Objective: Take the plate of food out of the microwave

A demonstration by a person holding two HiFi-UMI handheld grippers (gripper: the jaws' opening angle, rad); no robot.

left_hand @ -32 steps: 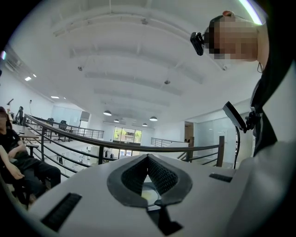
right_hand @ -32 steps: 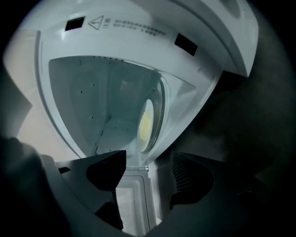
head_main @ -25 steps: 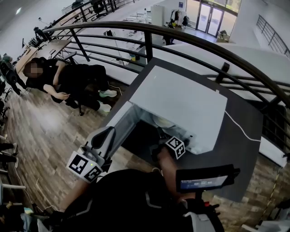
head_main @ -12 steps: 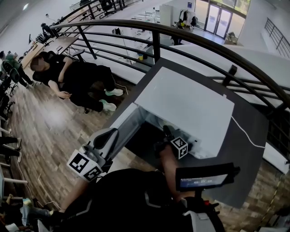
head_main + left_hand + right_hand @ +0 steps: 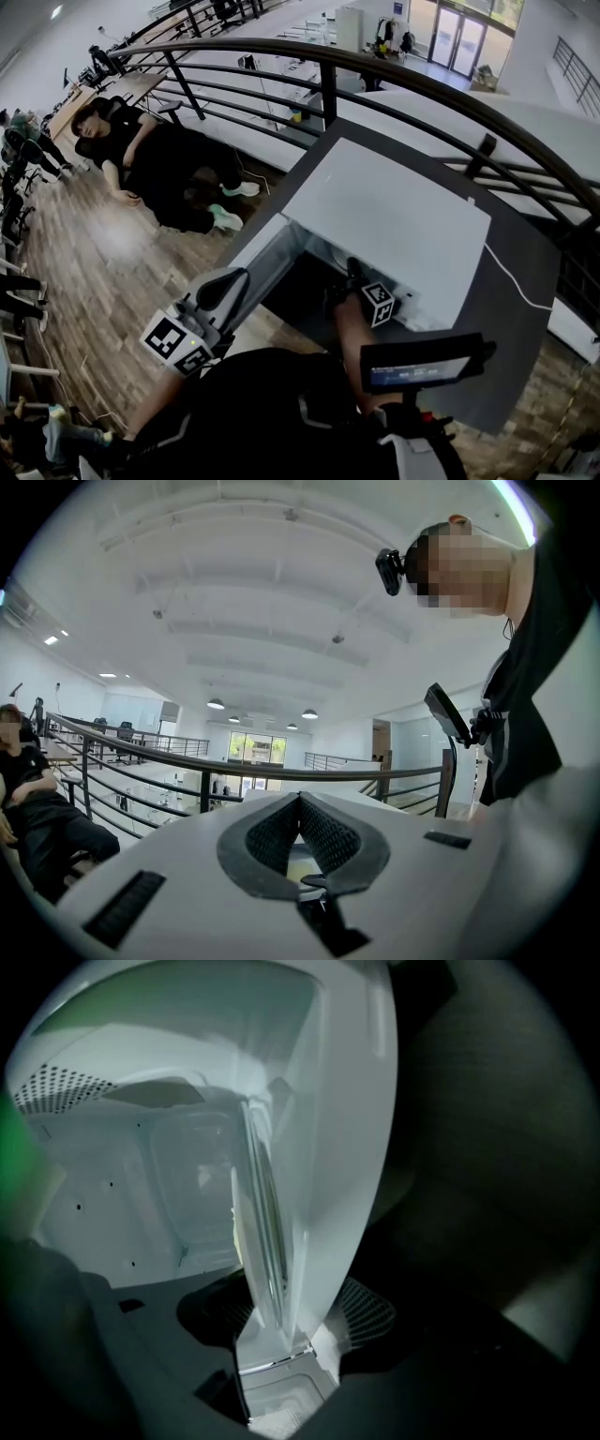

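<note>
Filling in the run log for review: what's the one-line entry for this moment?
phase: grasp | right gripper: on plate rim inside microwave | left gripper: shut, empty, outside microwave | door: open

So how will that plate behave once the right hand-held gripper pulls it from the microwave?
The plate looks hard and glossy: probably stiff, but slippery to grip. The right hand-held gripper pinches only its rim, so it may tilt leaving the microwave. Likely glass or ceramic, breakable if dropped.
</note>
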